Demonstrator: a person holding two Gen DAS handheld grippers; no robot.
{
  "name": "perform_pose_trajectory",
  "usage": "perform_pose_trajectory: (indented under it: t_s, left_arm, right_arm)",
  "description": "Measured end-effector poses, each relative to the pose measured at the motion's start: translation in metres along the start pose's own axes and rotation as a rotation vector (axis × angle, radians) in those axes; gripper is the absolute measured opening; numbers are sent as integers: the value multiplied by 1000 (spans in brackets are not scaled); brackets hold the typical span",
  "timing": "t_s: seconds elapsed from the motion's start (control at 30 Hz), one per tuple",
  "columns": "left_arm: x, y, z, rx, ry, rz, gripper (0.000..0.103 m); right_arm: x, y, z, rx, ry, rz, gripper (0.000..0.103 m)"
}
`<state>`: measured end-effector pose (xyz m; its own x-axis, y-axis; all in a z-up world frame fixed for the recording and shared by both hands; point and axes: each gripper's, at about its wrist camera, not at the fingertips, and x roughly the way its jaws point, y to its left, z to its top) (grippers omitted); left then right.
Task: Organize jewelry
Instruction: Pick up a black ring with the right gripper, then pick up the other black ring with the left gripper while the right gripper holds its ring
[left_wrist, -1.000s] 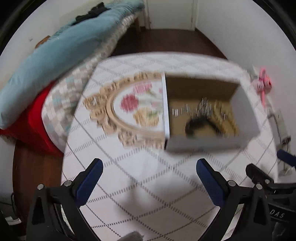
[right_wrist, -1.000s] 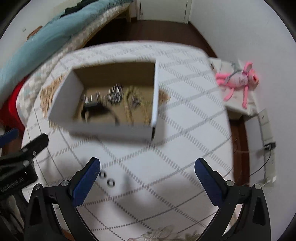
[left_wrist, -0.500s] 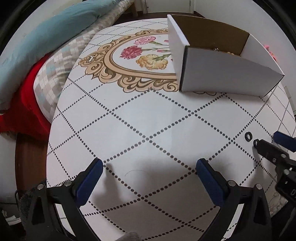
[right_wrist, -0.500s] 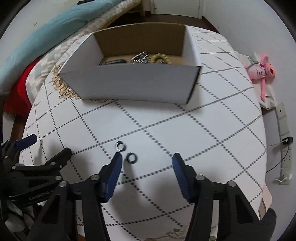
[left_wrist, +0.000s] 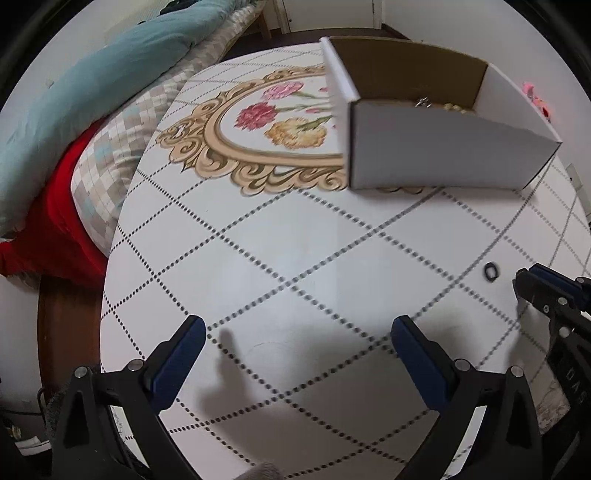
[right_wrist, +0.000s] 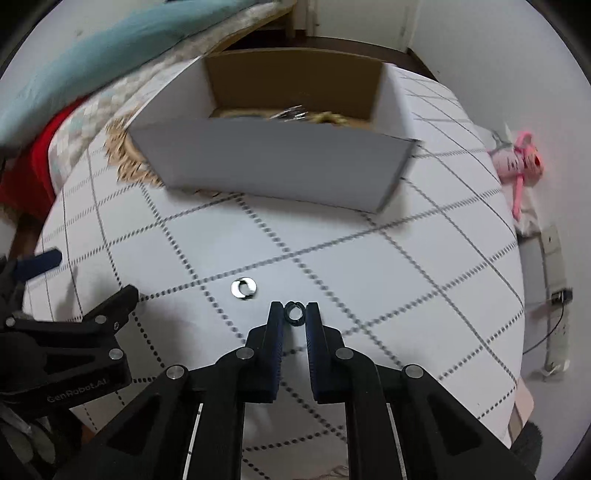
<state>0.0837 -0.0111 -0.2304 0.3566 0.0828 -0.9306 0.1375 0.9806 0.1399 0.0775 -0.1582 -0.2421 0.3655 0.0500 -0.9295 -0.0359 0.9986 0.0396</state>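
A white cardboard box (right_wrist: 277, 166) stands open at the back of the round table (right_wrist: 406, 277), with jewelry (right_wrist: 306, 116) showing over its front wall. Two small rings lie in front of it. My right gripper (right_wrist: 294, 314) is shut on the dark ring (right_wrist: 294, 305), pinched between its fingertips at the tabletop. The shiny silver ring (right_wrist: 243, 288) lies loose just to its left. My left gripper (left_wrist: 295, 343) hovers open over bare tablecloth with nothing between its fingers. In the left wrist view a ring (left_wrist: 491, 271) lies beside the right gripper (left_wrist: 532, 282), and the box (left_wrist: 443, 155) stands at the upper right.
The tablecloth has a dotted diamond grid and a floral medallion (left_wrist: 280, 125) beside the box. A bed with a teal duvet (left_wrist: 92, 92) and a red cloth (left_wrist: 55, 229) lies left of the table. A pink plush toy (right_wrist: 517, 166) and a power strip (right_wrist: 554, 258) are off the right edge.
My right jaws went from wide open to shut on the dark ring. Both grippers sank toward the tabletop, in front of the box.
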Motion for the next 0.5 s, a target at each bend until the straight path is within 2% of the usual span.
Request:
perform_pose_trajectory:
  t_s: [0.27,0.4,0.5]
  left_arm:
    - [-12,-48,13,-12,-36,-133,102]
    - [-11,-71,16,13,-43,-142,89]
    - [-12,-84,15,25,-55,-136,84]
  right_arm:
    - [-11,-54,-1,131,-9,-28,12]
    - [-8,-74,-7,187,4,-42,12]
    - [-8,-86,-9,214,3,-46,12]
